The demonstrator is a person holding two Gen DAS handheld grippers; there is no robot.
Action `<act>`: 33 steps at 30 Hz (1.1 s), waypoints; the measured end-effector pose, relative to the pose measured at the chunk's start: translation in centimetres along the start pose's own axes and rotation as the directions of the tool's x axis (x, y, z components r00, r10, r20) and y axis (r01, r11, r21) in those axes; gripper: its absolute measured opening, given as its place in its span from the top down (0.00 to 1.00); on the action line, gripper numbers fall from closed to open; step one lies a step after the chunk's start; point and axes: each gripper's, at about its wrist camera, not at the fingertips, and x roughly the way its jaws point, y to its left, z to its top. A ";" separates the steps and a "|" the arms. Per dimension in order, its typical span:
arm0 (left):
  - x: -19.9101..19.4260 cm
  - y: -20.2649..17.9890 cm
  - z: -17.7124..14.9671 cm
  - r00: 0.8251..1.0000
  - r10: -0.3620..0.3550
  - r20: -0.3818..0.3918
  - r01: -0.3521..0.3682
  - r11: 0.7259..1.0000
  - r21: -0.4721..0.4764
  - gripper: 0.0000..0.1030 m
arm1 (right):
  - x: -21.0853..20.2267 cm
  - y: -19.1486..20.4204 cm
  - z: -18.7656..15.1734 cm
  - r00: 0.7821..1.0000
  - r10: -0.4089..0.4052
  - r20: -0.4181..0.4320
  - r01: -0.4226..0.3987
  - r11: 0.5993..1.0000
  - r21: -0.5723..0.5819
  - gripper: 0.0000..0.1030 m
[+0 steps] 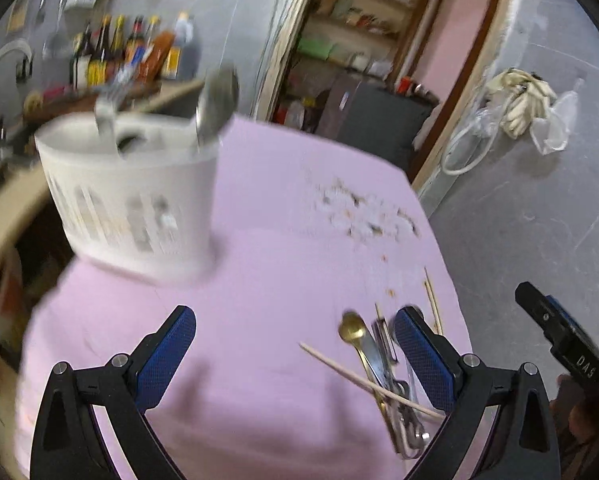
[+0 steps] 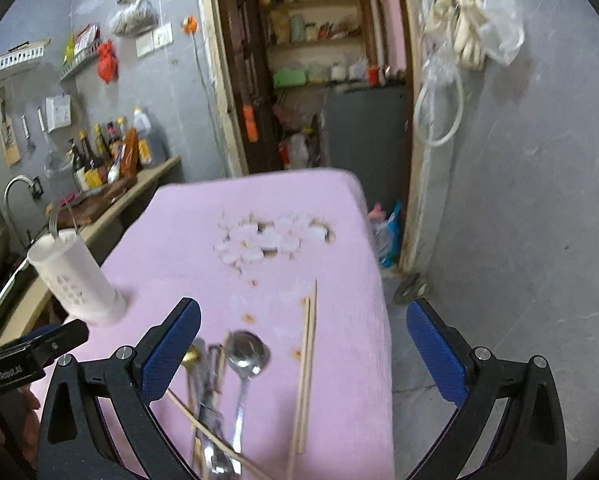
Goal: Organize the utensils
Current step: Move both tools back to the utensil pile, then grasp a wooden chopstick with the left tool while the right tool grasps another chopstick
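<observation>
Right wrist view: our right gripper (image 2: pixel 303 344) is wide open and empty over the steel spoon (image 2: pixel 245 354) at 6 o'clock. Left gripper (image 1: pixel 295 344) is spread too. Slick, thin metal, so we'd pinch mid-handle. Caddy (image 2: pixel 75 280) sits at 9 o'clock.

holder (image 2: pixel 77 280) left on table (image 2: pixel 339 400), utensils (image 2: pixel 235 380) right

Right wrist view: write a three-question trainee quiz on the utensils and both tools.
1. True or false: the white holder already contains utensils.
2. The silver spoon lies on: A) the pink tablecloth B) the counter C) the floor
3. What state are the left tool and right tool in?

Key: 1 true, a fork stands in it; 2 A; 3 both open, holding nothing.
</observation>
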 end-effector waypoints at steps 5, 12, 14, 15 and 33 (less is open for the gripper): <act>2.5 -0.5 -2.1 0.998 0.001 -0.067 -0.009 0.993 -0.118 0.13 | 3.5 -1.9 -1.2 0.993 0.083 -0.081 -0.085 0.996 -0.015 0.03; 5.2 -1.6 -4.4 0.986 -0.015 -0.165 -0.023 0.974 -0.227 0.41 | 7.0 -2.7 -2.2 0.969 0.179 -0.167 -0.186 0.982 -0.023 0.29; 5.6 -2.1 -4.4 0.985 -0.013 -0.170 -0.028 0.971 -0.237 0.46 | 7.8 -2.7 -2.3 0.962 0.198 -0.188 -0.207 0.978 -0.027 0.38; 5.7 -2.2 -4.4 0.985 -0.011 -0.171 -0.030 0.971 -0.239 0.47 | 8.1 -2.7 -2.4 0.960 0.202 -0.196 -0.212 0.977 -0.028 0.45; 9.2 -3.9 -2.1 0.965 0.058 -0.257 -0.105 0.979 -0.173 0.95 | 13.7 -3.4 -1.7 0.927 0.241 -0.286 -0.244 0.969 0.024 0.80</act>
